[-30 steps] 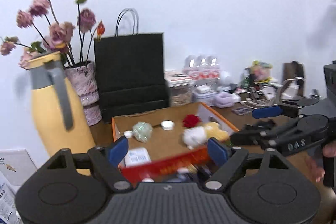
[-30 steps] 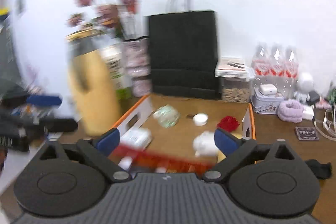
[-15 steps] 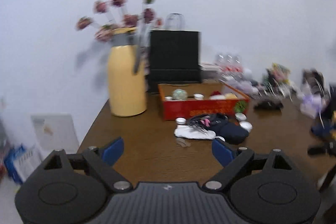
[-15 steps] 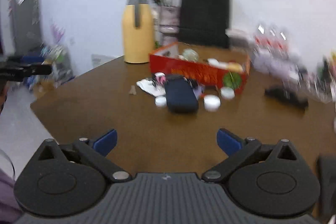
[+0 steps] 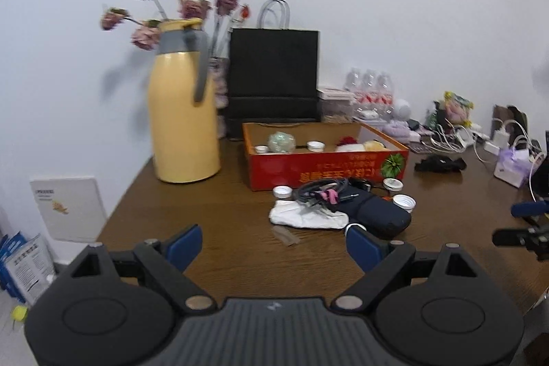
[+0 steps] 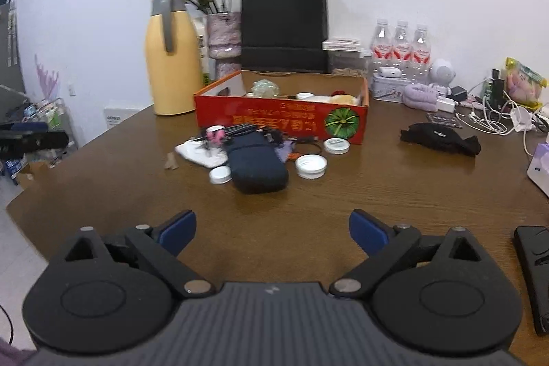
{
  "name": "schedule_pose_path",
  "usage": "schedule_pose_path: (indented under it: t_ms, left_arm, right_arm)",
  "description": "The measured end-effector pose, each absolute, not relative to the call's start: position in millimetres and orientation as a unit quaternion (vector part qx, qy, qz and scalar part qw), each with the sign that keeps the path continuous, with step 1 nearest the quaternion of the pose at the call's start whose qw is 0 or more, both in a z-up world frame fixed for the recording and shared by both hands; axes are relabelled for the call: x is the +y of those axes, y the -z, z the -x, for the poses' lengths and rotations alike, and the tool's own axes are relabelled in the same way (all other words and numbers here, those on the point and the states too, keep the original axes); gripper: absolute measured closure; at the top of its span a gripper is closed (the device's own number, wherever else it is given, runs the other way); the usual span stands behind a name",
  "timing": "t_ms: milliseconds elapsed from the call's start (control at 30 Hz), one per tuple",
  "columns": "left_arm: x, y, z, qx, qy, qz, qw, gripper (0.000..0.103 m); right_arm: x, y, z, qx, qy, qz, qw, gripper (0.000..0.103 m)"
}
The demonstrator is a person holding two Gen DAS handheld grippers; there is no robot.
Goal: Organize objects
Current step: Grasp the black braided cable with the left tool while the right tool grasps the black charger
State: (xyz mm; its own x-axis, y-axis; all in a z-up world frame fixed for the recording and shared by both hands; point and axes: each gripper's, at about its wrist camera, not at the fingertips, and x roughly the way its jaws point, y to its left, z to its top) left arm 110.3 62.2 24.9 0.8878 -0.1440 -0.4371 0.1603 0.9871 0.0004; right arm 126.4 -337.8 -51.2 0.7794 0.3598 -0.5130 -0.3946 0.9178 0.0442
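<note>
1. Clutter is sitting toward the far middle of the brown worktop (image 6: 394, 194): a dark pouch (image 6: 257, 165), a white cloth (image 6: 200, 153), tangled cables (image 6: 233, 132) and several white lids (image 6: 311, 165), all just in front of a red cardboard box (image 6: 281, 119).
2. The box is already holding a few small items, so it is likely serving as the collecting place.
3. The left gripper (image 5: 271, 244) is hovering above the near edge with its fingers spread wide, gripping nothing.
4. The right gripper (image 6: 272, 230) is also hanging back from the pile, fingers parted and empty, probably readying a first pick.
5. A yellow jug (image 5: 183, 112) is standing near the far left corner.
</note>
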Motion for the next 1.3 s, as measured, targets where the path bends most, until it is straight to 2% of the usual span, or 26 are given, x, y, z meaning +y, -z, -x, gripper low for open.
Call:
schedule_pose_path:
  t_ms: [67,200,300,367,433,500,533,600,633,667,800,867,1133,1300]
  left_arm:
    - [54.9,-23.2,-130.9,0.22,0.108,-0.02,0.969,0.008]
    - [30.5,-12.7,-193.2,0.24,0.169,-0.013,0.956,0.004]
    - [11.9,2.4,-250.0,0.25,0.191,-0.004,0.949,0.004]
    - [4.3,15.4,-292.3,0.287,0.197,0.016,0.937,0.004]
    - [-1.2,29.8,-329.3,0.33,0.209,0.046,0.919,0.004]
    - [-2.7,39.8,-352.7,0.347,0.213,0.061,0.911,0.005]
    - [-3.7,44.1,-360.7,0.351,0.205,0.061,0.912,0.007]
    - [-5.7,51.2,-371.5,0.355,0.205,0.06,0.91,0.012]
    - [-6.0,53.7,-374.4,0.358,0.202,0.057,0.91,0.018]
    - [-5.6,54.4,-376.3,0.359,0.201,0.057,0.91,0.018]
    - [-0.6,53.9,-374.1,0.347,0.21,0.059,0.912,0.021]
    - [-2.4,50.0,-368.6,0.34,0.203,0.048,0.917,0.024]
    - [12.2,12.0,-301.0,0.286,0.17,0.047,0.942,0.027]
    - [4.0,4.6,-222.1,0.264,0.148,-0.024,0.953,0.027]
  right_arm:
    - [-335.2,52.6,-144.0,0.267,-0.19,0.035,0.944,0.016]
    - [-319.3,55.8,-190.7,0.266,-0.2,0.039,0.942,0.026]
    - [-303.4,60.1,-228.2,0.26,-0.215,0.043,0.941,0.029]
    - [-295.5,61.6,-253.0,0.26,-0.222,0.034,0.939,0.034]
    - [-289.2,64.7,-279.9,0.269,-0.236,0.009,0.934,0.035]
    - [-284.3,71.2,-304.4,0.287,-0.25,-0.017,0.925,0.041]
    - [-281.5,75.5,-316.6,0.297,-0.257,-0.03,0.919,0.048]
    - [-277.0,85.2,-334.8,0.312,-0.265,-0.045,0.911,0.053]
    - [-274.1,90.5,-341.8,0.319,-0.267,-0.049,0.908,0.059]
    - [-271.5,94.9,-346.4,0.323,-0.272,-0.051,0.905,0.068]
    - [-266.9,104.1,-358.1,0.337,-0.288,-0.067,0.894,0.074]
    - [-264.0,100.8,-354.9,0.331,-0.288,-0.058,0.897,0.087]
    - [-294.3,64.8,-296.6,0.278,-0.27,-0.06,0.92,0.087]
    - [-323.1,55.8,-237.7,0.28,-0.293,-0.109,0.907,0.087]
